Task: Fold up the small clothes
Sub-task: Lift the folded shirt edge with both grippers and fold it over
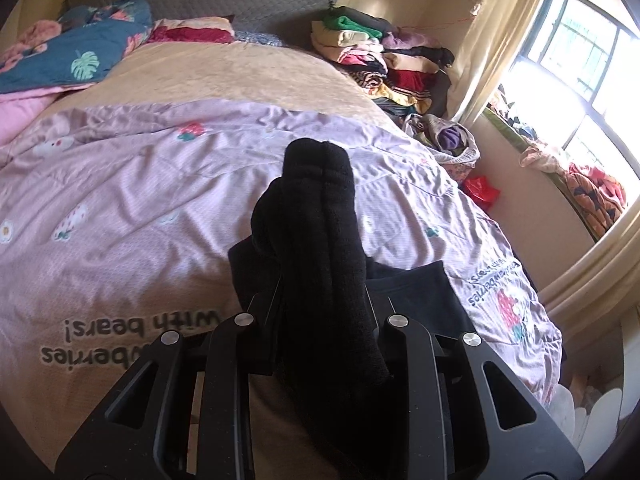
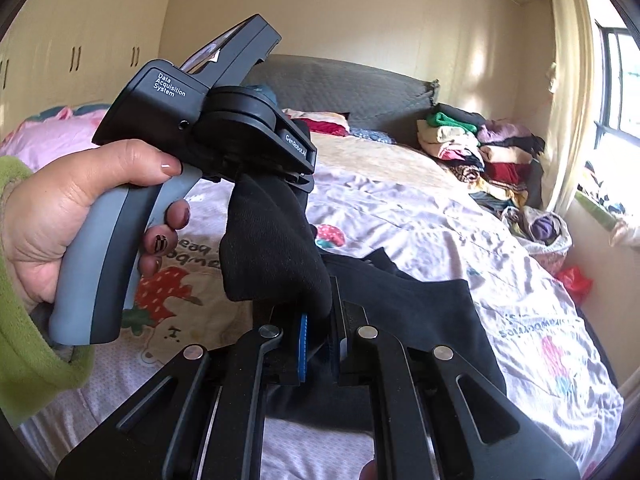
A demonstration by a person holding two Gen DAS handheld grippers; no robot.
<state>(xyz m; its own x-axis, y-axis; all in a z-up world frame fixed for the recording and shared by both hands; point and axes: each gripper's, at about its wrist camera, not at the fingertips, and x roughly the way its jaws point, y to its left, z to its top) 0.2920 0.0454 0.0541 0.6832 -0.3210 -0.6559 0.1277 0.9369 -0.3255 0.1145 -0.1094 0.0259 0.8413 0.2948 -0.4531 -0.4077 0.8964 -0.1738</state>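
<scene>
Both grippers clamp one thick black knit sock [image 2: 276, 256] above the lilac strawberry-print quilt [image 2: 420, 216]. Left gripper [image 1: 324, 300] pinches one end, right gripper [image 2: 326, 312] the other.

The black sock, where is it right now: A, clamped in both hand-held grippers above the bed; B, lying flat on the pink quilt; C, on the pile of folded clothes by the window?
A: the black sock is pinched in the left hand-held gripper and the right hand-held gripper, lifted clear of the pink quilt.
</scene>
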